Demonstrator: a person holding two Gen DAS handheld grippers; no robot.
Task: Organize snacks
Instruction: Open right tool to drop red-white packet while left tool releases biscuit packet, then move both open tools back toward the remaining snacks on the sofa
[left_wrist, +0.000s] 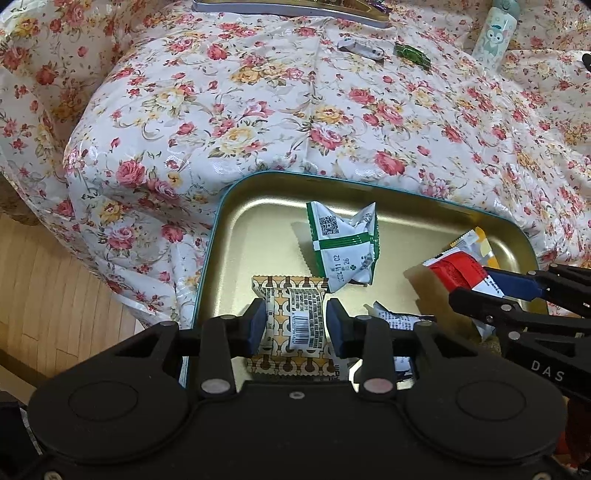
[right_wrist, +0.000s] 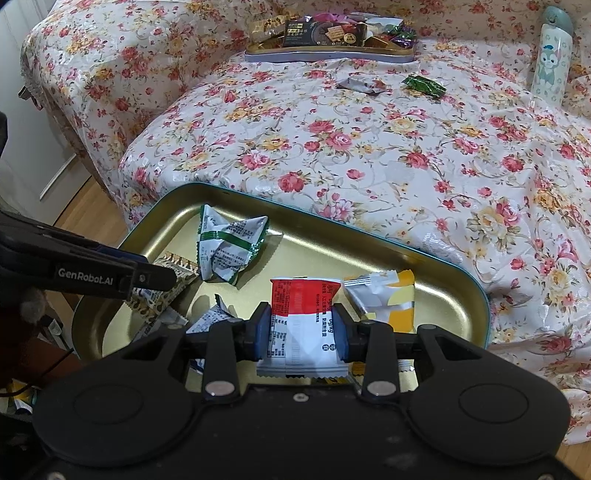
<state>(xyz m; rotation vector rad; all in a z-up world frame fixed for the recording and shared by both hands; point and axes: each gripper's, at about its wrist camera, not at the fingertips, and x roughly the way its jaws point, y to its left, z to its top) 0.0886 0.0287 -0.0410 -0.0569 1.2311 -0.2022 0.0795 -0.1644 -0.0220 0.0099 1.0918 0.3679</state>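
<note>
Left gripper (left_wrist: 295, 325): its two blue pads pressed on the sides of the brown-and-cream patterned snack packet (left_wrist: 291, 325), jaws partly closed around it, pointing steeply down over the near-left part of the tin.
Right gripper (right_wrist: 301, 330): its blue pads clamped the red-and-white snack packet (right_wrist: 303, 321) by its two sides, jaws also partly closed, above the near-middle of the tin.
Held packets: the patterned one showed a barcode label facing up; the red-and-white one hung with its red half farther from the camera.
Tin tray (right_wrist: 424, 258): a shallow gold-lined tin with a teal rim, sitting at the near edge of the covered surface, both grippers over it.
Green-and-white packet (left_wrist: 341, 245): lay crumpled inside the tin, toward its far side, apart from both held packets.
Yellow-and-white packet (right_wrist: 384, 299): lay in the tin just to the right of the red-and-white one.
White packet with dark print (right_wrist: 208, 321): lay in the tin between the two grippers, partly hidden by them.
Floral cloth (right_wrist: 369, 147): a glossy rose-print cover spread over the whole surface, hanging over the edge toward the wooden floor (left_wrist: 55, 295).
Loose sweets: a small silver-wrapped candy (right_wrist: 362, 84) and a green-wrapped candy (right_wrist: 424, 85) lay on the cloth, well apart from the tin, near each other.
Second tin (right_wrist: 328, 55): at the far side, filled with assorted wrapped snacks.
Bottle (right_wrist: 550, 55): a pale bottle with a cartoon figure stood upright at the far right.
</note>
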